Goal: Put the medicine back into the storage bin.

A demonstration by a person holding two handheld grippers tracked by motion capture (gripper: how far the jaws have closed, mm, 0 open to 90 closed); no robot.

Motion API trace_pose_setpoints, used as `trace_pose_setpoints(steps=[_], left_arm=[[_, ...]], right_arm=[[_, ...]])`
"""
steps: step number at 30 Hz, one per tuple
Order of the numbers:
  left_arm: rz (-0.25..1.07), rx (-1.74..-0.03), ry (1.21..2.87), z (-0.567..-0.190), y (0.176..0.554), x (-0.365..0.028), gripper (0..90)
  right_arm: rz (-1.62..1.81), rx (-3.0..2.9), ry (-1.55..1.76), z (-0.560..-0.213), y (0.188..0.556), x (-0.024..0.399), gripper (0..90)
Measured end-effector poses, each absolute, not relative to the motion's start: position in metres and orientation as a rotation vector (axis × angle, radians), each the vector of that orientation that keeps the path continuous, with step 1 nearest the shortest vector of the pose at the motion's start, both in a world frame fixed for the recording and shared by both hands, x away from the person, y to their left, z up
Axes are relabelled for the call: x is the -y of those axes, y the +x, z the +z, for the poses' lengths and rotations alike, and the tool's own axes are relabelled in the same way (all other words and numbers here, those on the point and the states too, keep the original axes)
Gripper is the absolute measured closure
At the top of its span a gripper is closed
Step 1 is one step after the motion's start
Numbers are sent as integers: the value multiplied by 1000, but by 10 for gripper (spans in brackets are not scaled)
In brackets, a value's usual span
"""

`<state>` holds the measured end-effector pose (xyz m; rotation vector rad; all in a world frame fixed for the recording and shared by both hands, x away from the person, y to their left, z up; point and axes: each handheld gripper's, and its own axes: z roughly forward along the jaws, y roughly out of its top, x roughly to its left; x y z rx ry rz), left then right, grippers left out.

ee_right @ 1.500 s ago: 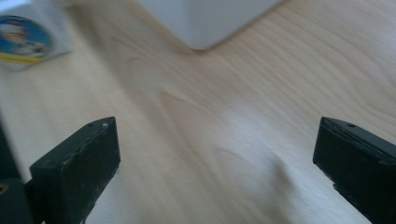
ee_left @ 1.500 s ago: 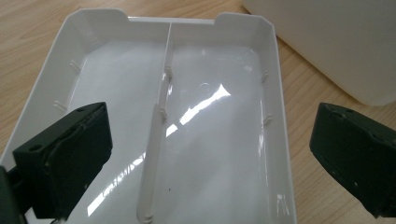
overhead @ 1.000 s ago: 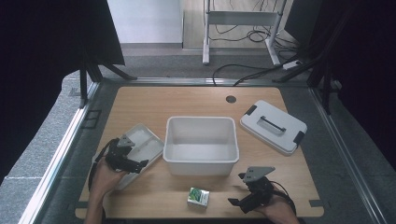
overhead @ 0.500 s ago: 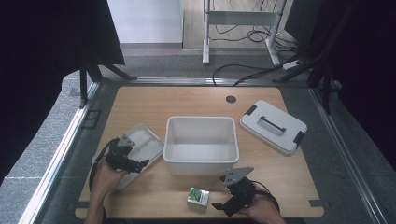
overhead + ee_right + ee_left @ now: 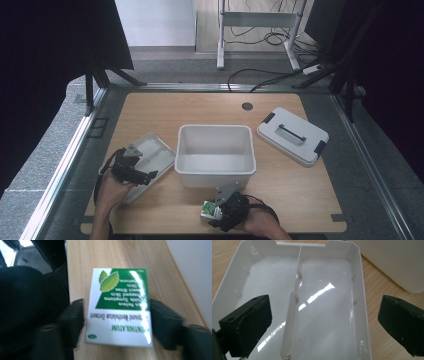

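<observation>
The box [image 5: 118, 307], a small green-and-white ointment carton, lies flat near the front edge of the table [image 5: 200, 107], just in front of the bin [image 5: 215, 155]. In the right gripper view it sits between the two black jaws, one at each of its long sides. The jaws look to be touching or very nearly touching the cardboard, but the picture is blurred, so I cannot tell whether they are clamped on it or only closing in. In the high view the right gripper [image 5: 220, 212] sits right at the box [image 5: 210, 211], low over the wood.

The left gripper [image 5: 324, 322] has its jaws well apart and holds nothing. They stand over the tray [image 5: 307, 300], a shallow white insert with a divider down its middle and both compartments empty. In the high view this tray [image 5: 150, 155] lies tilted to the left of the bin, its right corner just beside the bin's wall, with the left gripper [image 5: 131, 167] at its near end.

The bin itself is open and empty, and its lid [image 5: 292, 136] rests well apart to the right, handle up.

As I judge it, the work is at an early stage: nothing has been packed yet. The box has to be gripped, lifted and put away, probably in the tray or bin, and the tray and lid are not yet in place.
</observation>
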<state>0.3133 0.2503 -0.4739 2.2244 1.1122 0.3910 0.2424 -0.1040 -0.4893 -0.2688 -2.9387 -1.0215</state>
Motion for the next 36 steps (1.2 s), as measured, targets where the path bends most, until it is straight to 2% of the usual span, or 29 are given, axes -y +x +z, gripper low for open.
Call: trace_pose_setpoints(steps=[1,5,15,36], left_arm=[[391,-1111,2225,-474,313,-250,0],[393,-1112,2221,-474,313,-250,0],[391,-1110,2227,-474,313,-250,0],[380,-1113,2232,-476,313,-249,0]], right_arm=[[-1010,2948,-255,-489,243,102,417],[-990,2950,-240,-487,247,101,444],[-1007,2935,-223,-469,253,105,446],[-1013,2909,-109,-406,271,111,447]])
